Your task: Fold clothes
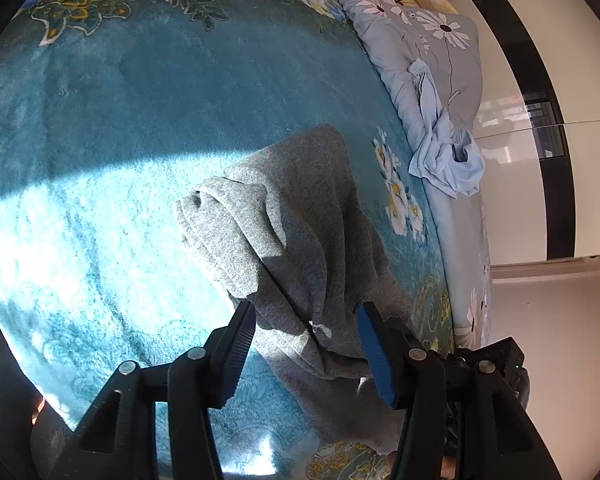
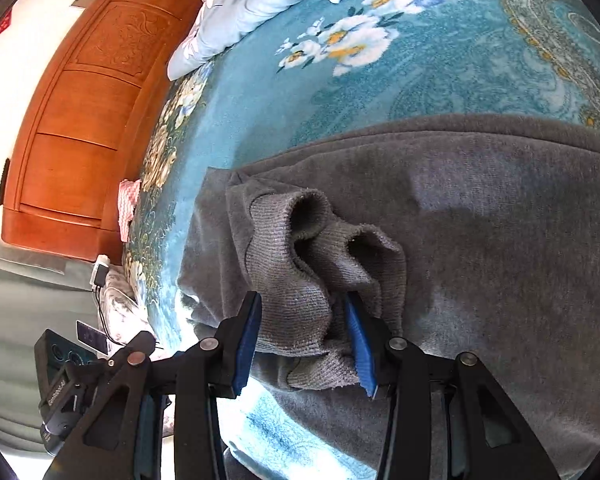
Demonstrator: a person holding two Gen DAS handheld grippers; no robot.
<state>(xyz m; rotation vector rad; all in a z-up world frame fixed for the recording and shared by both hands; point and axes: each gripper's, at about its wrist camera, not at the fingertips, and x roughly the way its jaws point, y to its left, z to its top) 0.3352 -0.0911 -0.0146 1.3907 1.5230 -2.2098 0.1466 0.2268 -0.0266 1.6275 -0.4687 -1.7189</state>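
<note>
A grey knitted garment [image 1: 300,216] lies on a teal floral bed blanket [image 1: 100,128], folded over into a long bundle. My left gripper [image 1: 306,312] is open, and the garment's near edge lies between its jaws. In the right wrist view the same grey garment [image 2: 480,220] spreads wide across the blanket [image 2: 260,100]. My right gripper [image 2: 302,308] is open around a bunched ribbed cuff [image 2: 300,248], with cloth between the blue pads; the grip is loose.
A crumpled light blue garment [image 1: 446,148] lies on a grey daisy-print quilt [image 1: 440,40] at the bed's far edge. A wooden headboard [image 2: 80,120] stands at left in the right wrist view. A pink cloth [image 2: 128,204] and a phone on a cable [image 2: 94,336] sit beside the bed.
</note>
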